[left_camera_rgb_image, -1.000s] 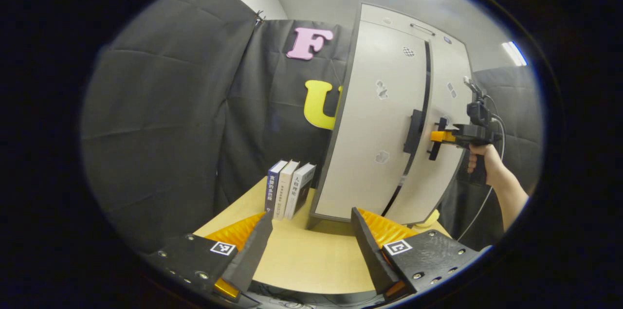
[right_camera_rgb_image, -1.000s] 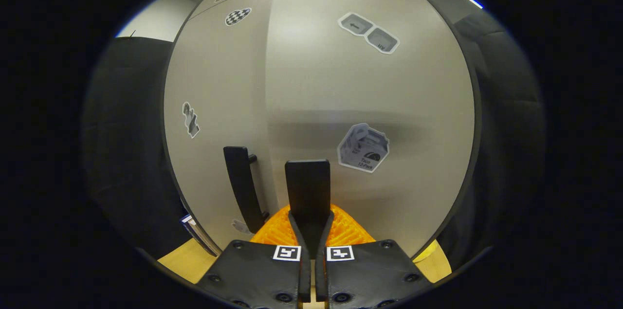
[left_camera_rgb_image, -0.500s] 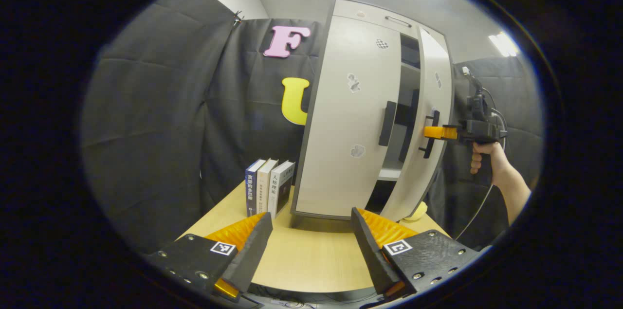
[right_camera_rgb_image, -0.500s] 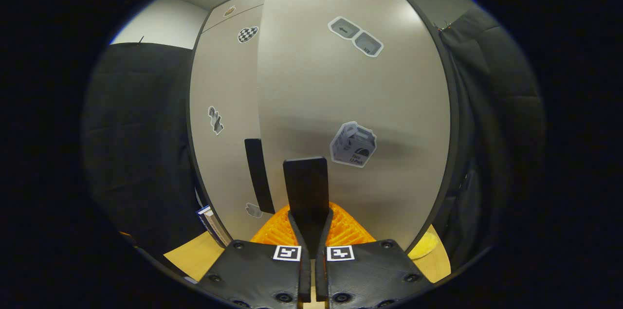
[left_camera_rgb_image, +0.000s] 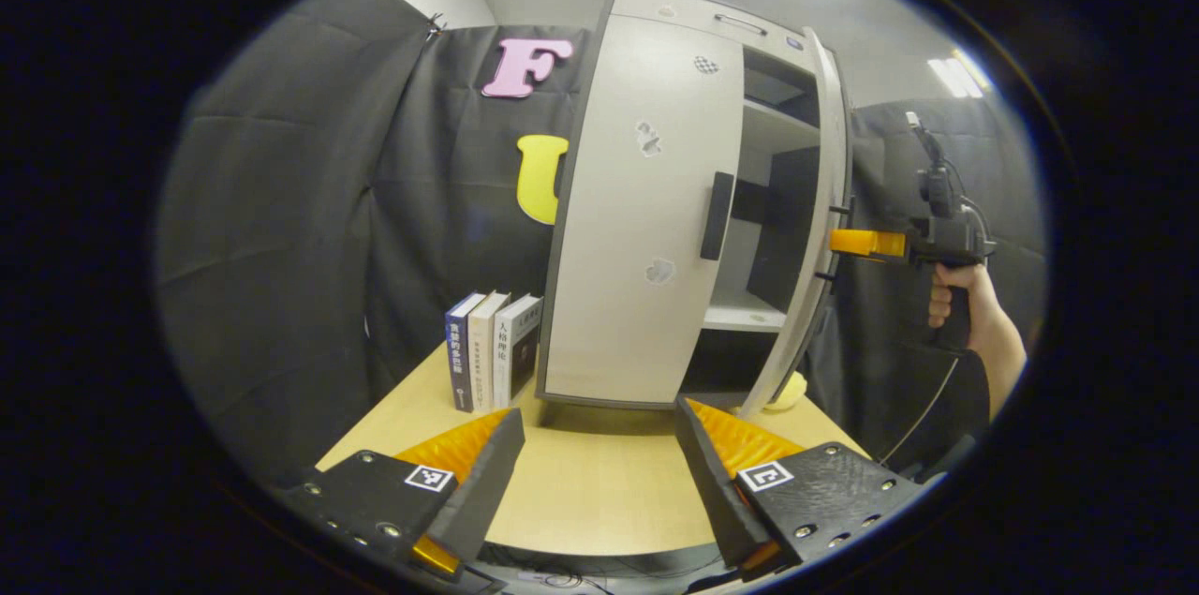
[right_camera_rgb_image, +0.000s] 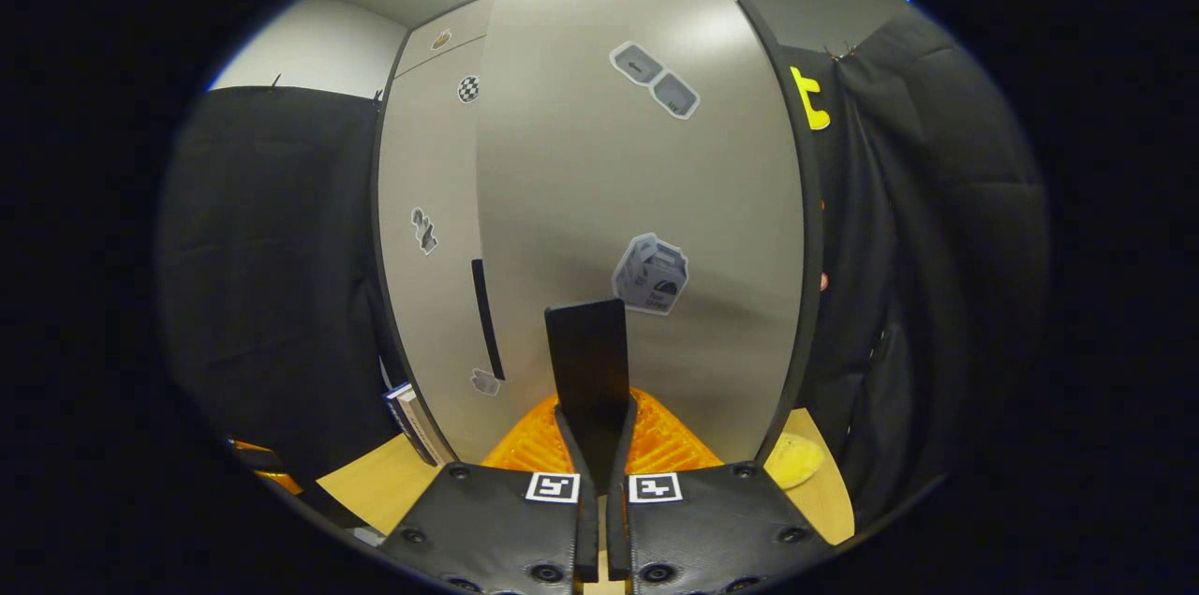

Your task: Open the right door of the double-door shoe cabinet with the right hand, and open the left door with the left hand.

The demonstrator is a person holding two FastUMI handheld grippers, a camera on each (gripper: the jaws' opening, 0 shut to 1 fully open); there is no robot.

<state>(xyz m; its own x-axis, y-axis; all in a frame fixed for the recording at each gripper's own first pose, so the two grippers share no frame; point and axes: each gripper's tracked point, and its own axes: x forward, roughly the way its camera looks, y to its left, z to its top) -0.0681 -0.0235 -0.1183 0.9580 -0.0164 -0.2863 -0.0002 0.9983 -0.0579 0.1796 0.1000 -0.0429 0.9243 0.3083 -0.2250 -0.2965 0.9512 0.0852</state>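
Clamped on the black bar handle [right_camera_rgb_image: 587, 361], the right gripper [right_camera_rgb_image: 594, 426] has swung the pale grey right door [right_camera_rgb_image: 637, 201] wider, leaving the spread left gripper [left_camera_rgb_image: 599, 454] its closed left door [left_camera_rgb_image: 637, 211].

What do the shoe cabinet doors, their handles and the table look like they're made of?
Right door and left door: smooth pale grey panels with a soft sheen, dark edges; probably laminated board, though painted metal is possible. Left door handle and right door handle, held by the right gripper: matte black, plastic or coated metal. Table: light wood-grain top, likely laminate.
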